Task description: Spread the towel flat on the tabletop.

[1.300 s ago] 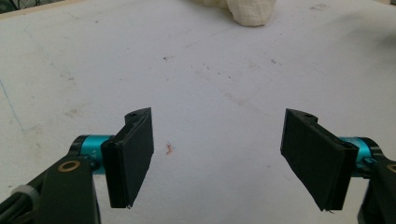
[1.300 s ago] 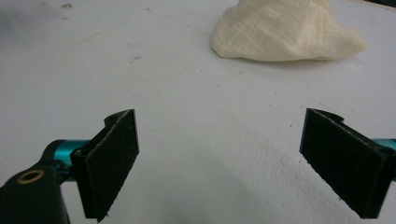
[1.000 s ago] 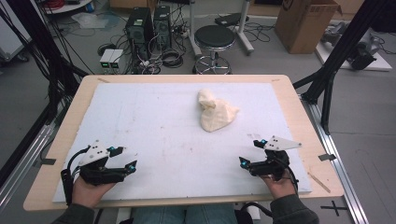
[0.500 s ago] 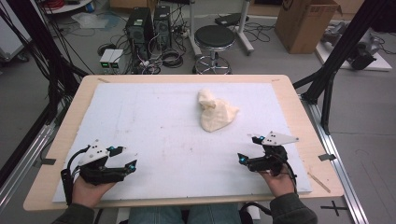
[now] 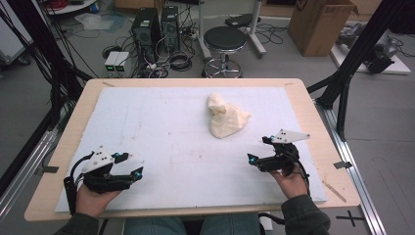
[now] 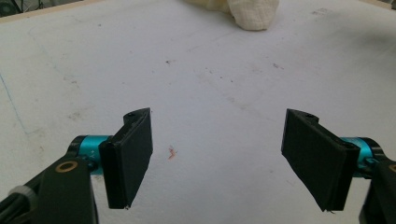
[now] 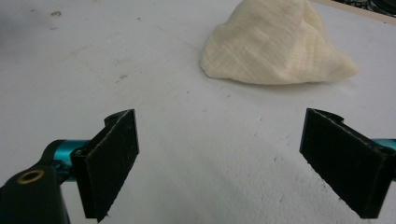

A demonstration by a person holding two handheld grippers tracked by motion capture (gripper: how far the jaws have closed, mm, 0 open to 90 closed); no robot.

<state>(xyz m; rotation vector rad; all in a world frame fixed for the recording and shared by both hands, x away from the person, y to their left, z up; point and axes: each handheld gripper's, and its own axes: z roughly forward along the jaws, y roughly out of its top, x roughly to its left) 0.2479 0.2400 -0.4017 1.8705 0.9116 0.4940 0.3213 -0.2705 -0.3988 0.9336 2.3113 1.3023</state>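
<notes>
**Cloth untouched, both grippers empty**

Barely started. Cream cloth (image 5: 226, 116) lay crumpled in a heap on the white mat (image 5: 161, 142) of the desk (image 5: 303, 98), right of centre toward the far edge. Right gripper (image 5: 258, 151) hovered near it, aimed its way, fingers (image 7: 111, 158) wide apart, nothing held. Left gripper (image 5: 132, 164) sat well apart at the near left corner, fingers (image 6: 130, 156) also spread, empty. Grasp and all handling left to do.

High view gave the layout of both hands. Right gripper view showed the cloth's weave and folds close up. Left gripper view caught just the cloth's lower edge at top, plus small stains on the mat.
</notes>
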